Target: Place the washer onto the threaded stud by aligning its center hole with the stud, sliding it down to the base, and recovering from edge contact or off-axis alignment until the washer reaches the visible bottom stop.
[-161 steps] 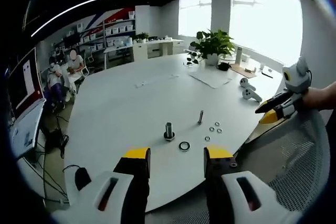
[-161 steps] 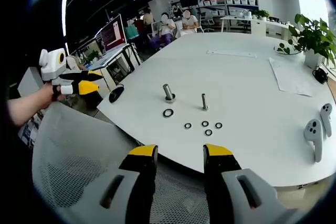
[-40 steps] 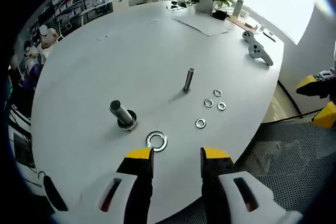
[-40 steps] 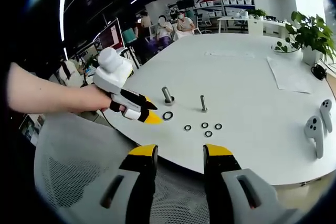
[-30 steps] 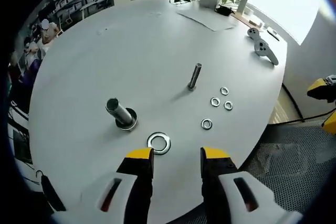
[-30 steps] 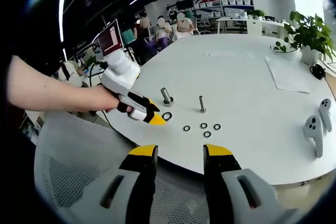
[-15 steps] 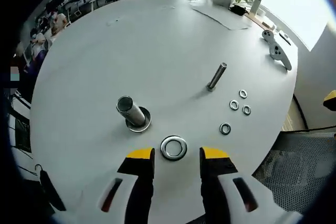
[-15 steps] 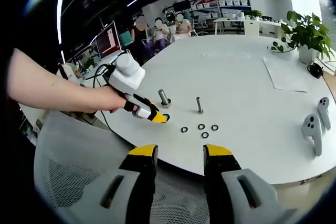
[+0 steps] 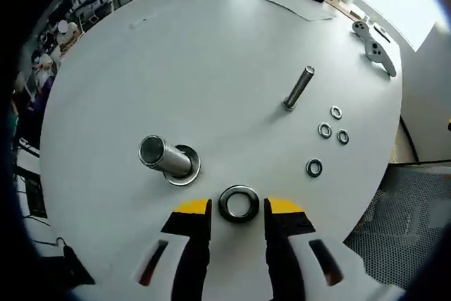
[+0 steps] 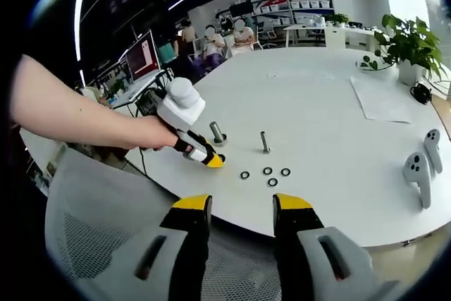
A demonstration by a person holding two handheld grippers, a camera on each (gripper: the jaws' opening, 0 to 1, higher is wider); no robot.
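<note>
Straddling the large washer (image 9: 238, 203), the left hand-held gripper (image 9: 237, 211) has its yellow-tipped jaws spread apart, one on each side of the ring at 9 and 3 o'clock; whether the tips touch it I cannot tell. The washer lies flat on the white tabletop (image 9: 211, 68), not lifted. At about 10 o'clock from the washer stands the wide threaded stud (image 9: 165, 160) on its round base, leaning in the fisheye view. A thinner bolt (image 9: 298, 88) stands at 1 o'clock, with four small washers (image 9: 328, 137) at 2 o'clock. In the right gripper view, a bare forearm reaches in from 9 o'clock, the hand (image 10: 151, 132) gripping the tool nose-down. The right hand-held gripper (image 10: 239, 211) hangs open over a mesh chair back (image 10: 106, 237), clasping nothing.
</note>
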